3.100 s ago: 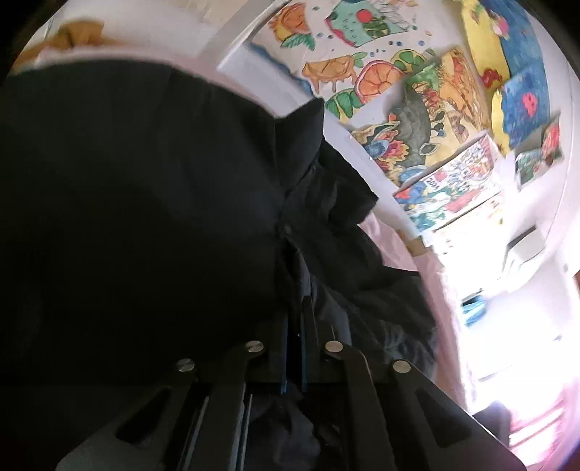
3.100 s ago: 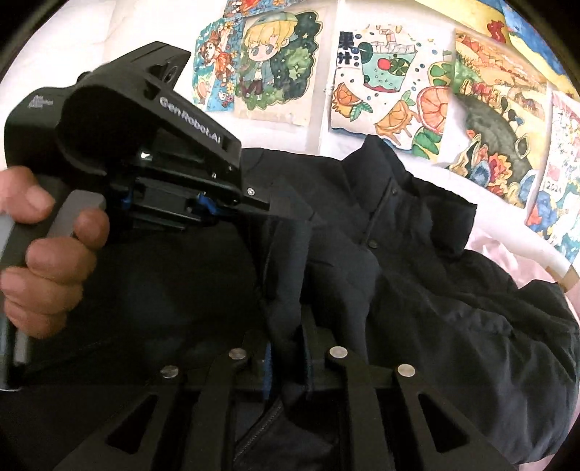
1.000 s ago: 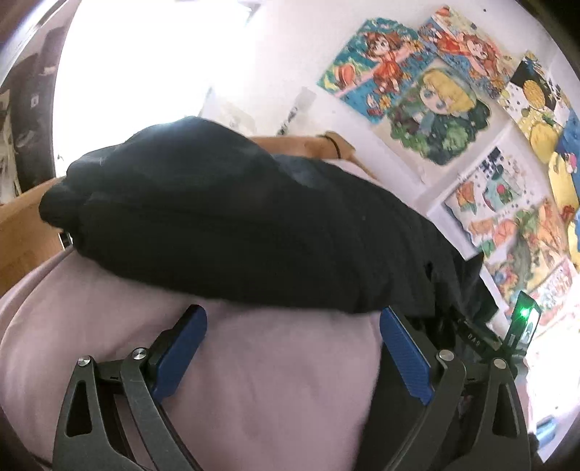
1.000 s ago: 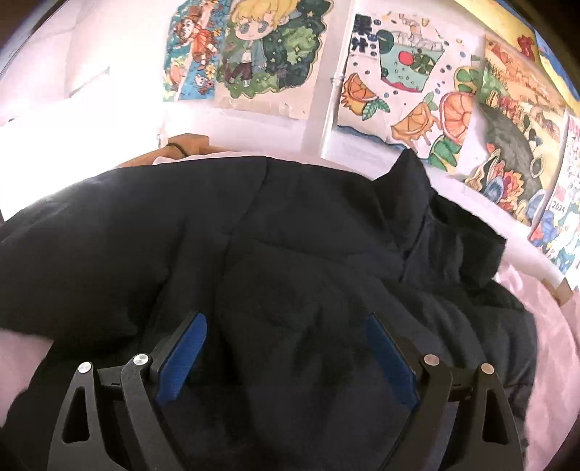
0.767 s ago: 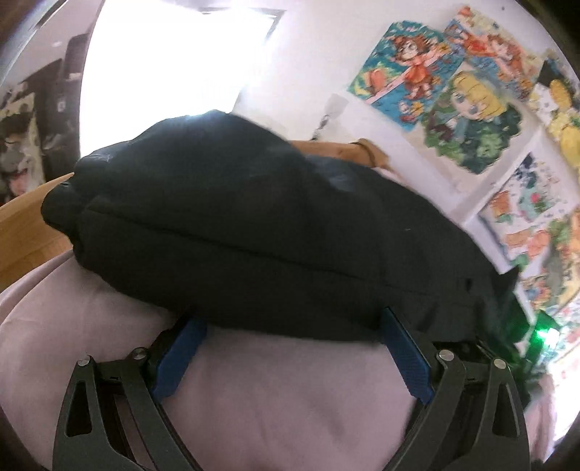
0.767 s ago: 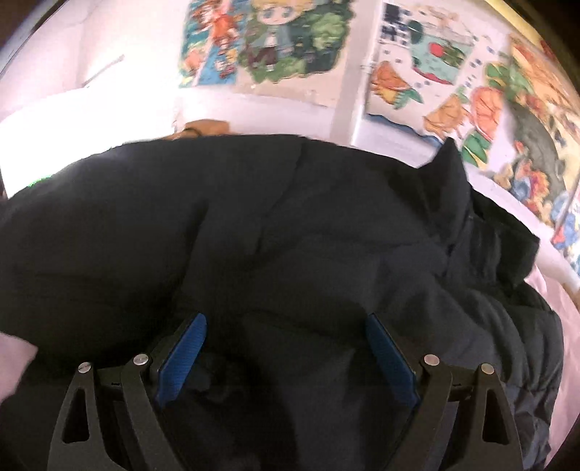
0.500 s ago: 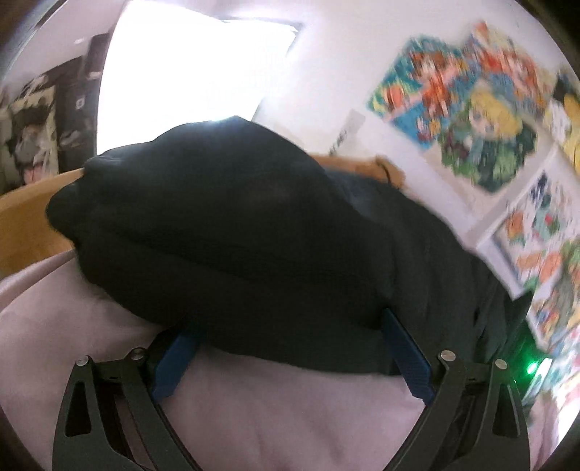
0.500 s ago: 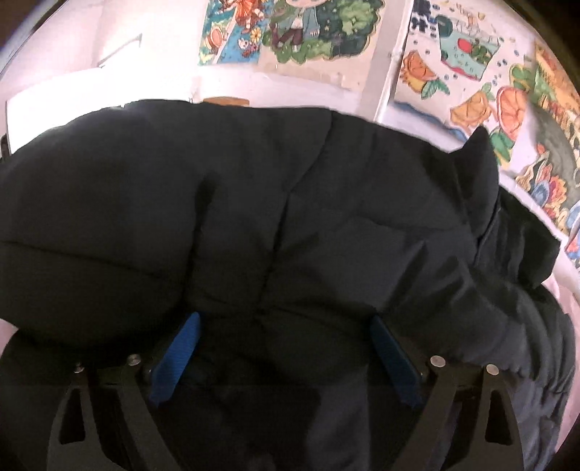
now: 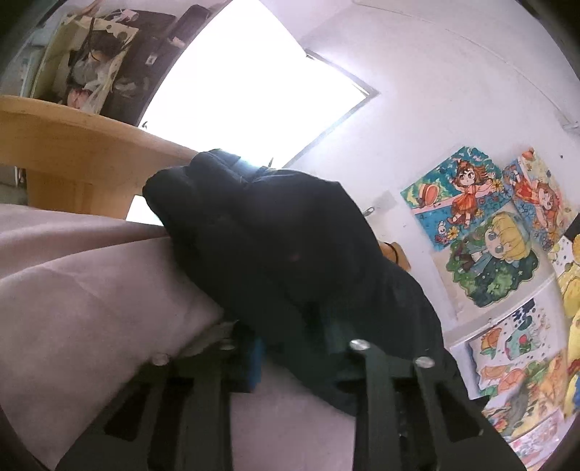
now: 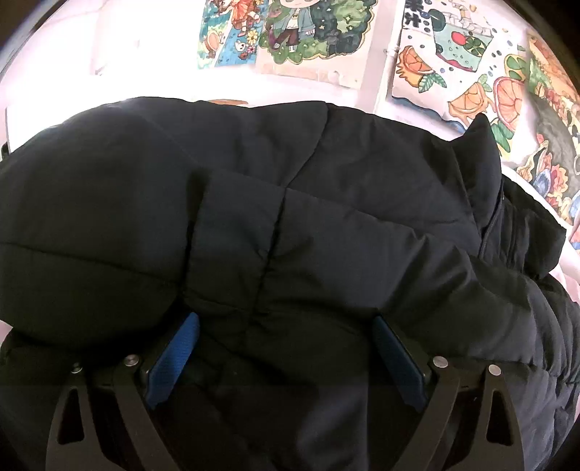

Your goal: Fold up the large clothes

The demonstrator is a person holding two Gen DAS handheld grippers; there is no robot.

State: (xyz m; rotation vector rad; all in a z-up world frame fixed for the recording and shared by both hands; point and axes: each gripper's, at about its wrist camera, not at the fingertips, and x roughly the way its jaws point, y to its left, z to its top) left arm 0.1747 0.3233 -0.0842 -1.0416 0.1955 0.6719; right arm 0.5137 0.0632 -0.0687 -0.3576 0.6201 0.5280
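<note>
A bulky black padded jacket [image 9: 290, 253] lies heaped on a pale pink bed cover [image 9: 90, 290]. In the left wrist view my left gripper [image 9: 295, 357] is at the jacket's near edge. Its jaws are closing, and a fold of black fabric is pinched between the blue pad and the other finger. In the right wrist view the same jacket [image 10: 290, 199] fills the picture, its collar [image 10: 482, 159] standing up at the right. My right gripper [image 10: 286, 362] rests down on the jacket with its jaws wide open; the blue pads [image 10: 174, 358] sit either side of a quilted panel without pressing on it.
A wooden bed frame [image 9: 72, 152] curves along the left behind the cover, with a bright window [image 9: 253, 90] beyond. Colourful drawings [image 9: 489, 235] hang on the white wall close behind the bed; these drawings [image 10: 308, 29] also top the right wrist view.
My left gripper rolled, dropped toward the jacket's edge and went from wide open to closed on a fold. My right gripper sank onto the jacket and stayed open.
</note>
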